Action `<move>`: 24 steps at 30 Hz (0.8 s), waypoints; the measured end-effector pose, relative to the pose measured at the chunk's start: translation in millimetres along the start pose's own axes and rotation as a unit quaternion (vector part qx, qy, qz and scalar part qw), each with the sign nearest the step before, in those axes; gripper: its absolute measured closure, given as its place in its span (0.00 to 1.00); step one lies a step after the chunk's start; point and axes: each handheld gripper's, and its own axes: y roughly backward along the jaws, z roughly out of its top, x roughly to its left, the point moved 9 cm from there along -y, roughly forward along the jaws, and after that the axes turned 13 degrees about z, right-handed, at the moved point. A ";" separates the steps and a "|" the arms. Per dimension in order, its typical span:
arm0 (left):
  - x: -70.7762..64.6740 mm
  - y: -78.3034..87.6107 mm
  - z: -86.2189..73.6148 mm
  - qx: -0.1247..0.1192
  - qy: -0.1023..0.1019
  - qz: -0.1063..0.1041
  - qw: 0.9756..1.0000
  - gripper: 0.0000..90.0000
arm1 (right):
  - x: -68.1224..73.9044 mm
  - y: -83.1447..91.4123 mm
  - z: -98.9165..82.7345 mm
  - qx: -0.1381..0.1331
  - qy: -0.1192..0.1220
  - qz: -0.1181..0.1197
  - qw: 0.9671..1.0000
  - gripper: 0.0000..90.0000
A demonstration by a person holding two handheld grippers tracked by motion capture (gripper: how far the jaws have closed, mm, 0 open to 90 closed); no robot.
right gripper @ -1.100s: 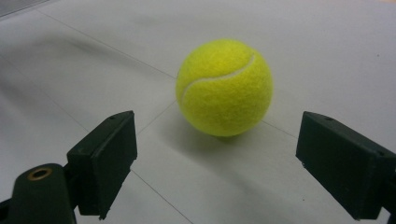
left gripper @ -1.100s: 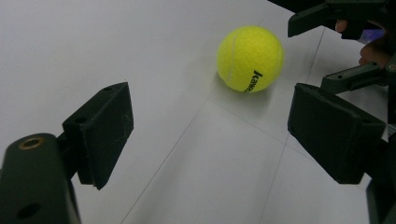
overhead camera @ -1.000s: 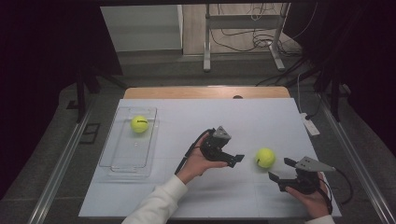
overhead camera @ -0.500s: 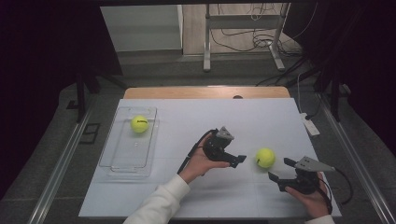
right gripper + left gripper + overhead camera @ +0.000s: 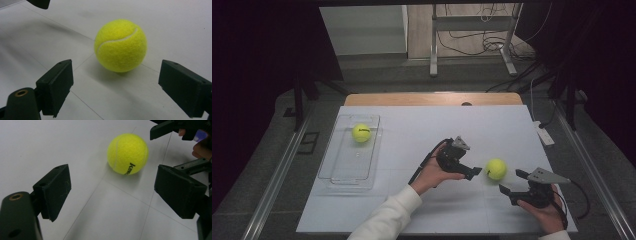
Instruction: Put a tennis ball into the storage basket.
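- Left gripper: hand-held, jaws spread wide with nothing between them; in the left gripper view the pads stand apart over bare table. It points rightward at the loose ball and sits just beside it, not touching.
- Right gripper: hand-held, jaws likewise spread and empty; in the right gripper view the ball lies ahead of the gap, short of the pads. It rests near the table's right front corner, aimed back toward the ball.
- Tennis ball: yellow, on the white table, between the two grippers, free of both. Printed lettering faces the left gripper's camera.
- Second tennis ball: lies in the clear plastic tray at the table's left, toward its far end.
- Step in hand, as judged: approach to a pick. Both grippers frame the loose ball; neither has closed. The work appears to be gathering balls into the tray.
- Next move, as judged: one gripper must advance until the ball sits fully between its pads, centred on the widest part, then close gently. A round ball may roll off if nudged by one pad first.
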 end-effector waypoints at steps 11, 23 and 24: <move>-3.9 -9.2 3.1 0.004 0.001 -0.005 1.000 0.17 | 0.1 -0.3 -0.3 0.001 0.000 0.001 1.000 0.15; -9.0 -18.1 9.9 0.005 0.004 -0.014 1.000 0.17 | -0.5 -0.7 -0.8 0.002 -0.001 0.002 1.000 0.15; -9.0 -18.1 9.9 0.005 0.004 -0.014 1.000 0.17 | -0.6 -0.7 -0.7 0.002 -0.001 0.002 1.000 0.15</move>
